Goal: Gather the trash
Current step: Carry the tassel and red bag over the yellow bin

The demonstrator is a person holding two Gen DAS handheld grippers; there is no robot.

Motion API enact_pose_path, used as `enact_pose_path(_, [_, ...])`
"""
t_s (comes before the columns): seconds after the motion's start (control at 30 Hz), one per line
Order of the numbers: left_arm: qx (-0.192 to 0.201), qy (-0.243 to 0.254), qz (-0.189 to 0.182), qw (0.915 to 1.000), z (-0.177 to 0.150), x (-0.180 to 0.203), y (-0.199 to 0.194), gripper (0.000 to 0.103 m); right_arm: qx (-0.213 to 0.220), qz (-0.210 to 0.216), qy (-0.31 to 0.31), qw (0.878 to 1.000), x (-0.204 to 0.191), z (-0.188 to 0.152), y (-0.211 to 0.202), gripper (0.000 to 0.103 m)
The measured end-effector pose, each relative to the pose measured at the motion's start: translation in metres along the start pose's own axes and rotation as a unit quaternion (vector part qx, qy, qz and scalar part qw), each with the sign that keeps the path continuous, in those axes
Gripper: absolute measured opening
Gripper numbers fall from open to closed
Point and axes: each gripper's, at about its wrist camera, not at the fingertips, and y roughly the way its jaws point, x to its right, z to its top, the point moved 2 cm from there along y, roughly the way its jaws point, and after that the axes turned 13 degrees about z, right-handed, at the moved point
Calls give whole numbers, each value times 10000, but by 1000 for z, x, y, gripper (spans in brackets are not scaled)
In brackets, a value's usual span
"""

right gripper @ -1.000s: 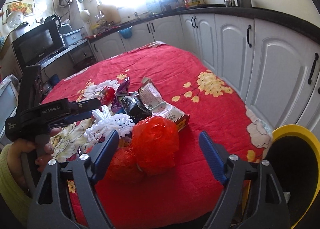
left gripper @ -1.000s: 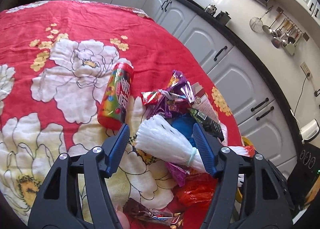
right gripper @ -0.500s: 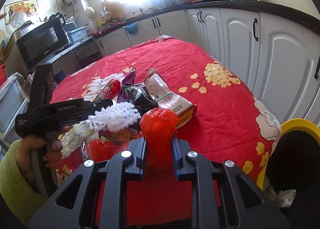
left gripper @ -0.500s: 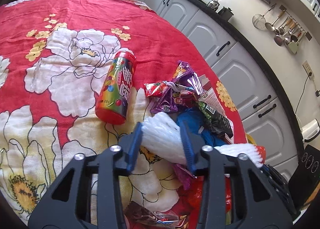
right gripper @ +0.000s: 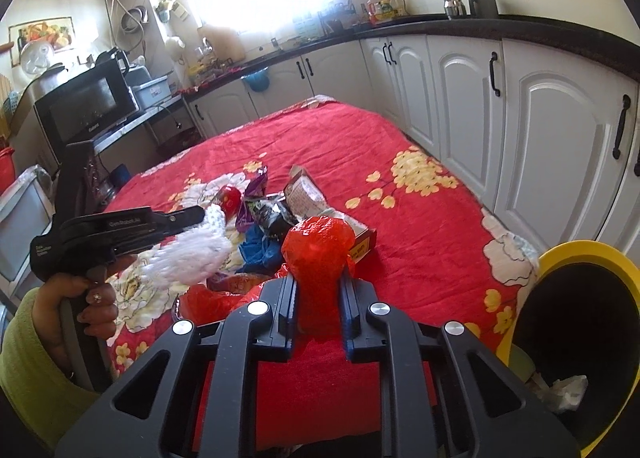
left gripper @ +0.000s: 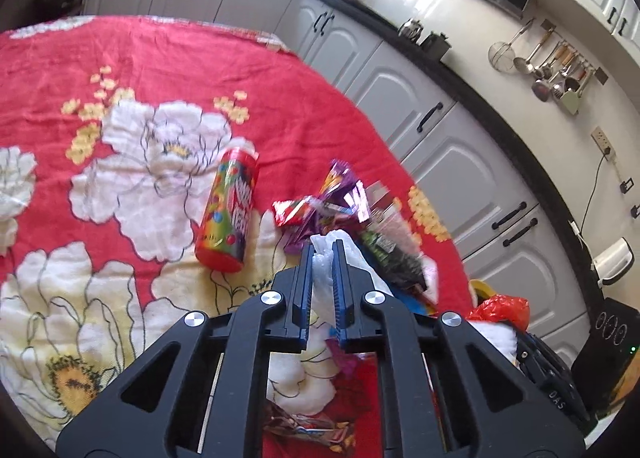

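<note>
Near the right edge of the tabletop, over the red flowered cloth — the left hand-held gripper has just clamped its jaws on the white foam-net sleeve. The right hand-held gripper has just been closing and now pinches the crumpled red plastic bag. The remaining litter lies beside them toward the tabletop's middle — a red cylindrical candy tube, purple foil wrappers, a torn paper carton. A yellow-rimmed black bin stands just off the tabletop's right edge.
</note>
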Motion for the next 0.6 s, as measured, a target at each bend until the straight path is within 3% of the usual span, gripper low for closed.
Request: enact_pose_path(0.6, [729,446,-230,9961,-1,55,-53,5,594,-312,-69,9977,4,17,-54,16])
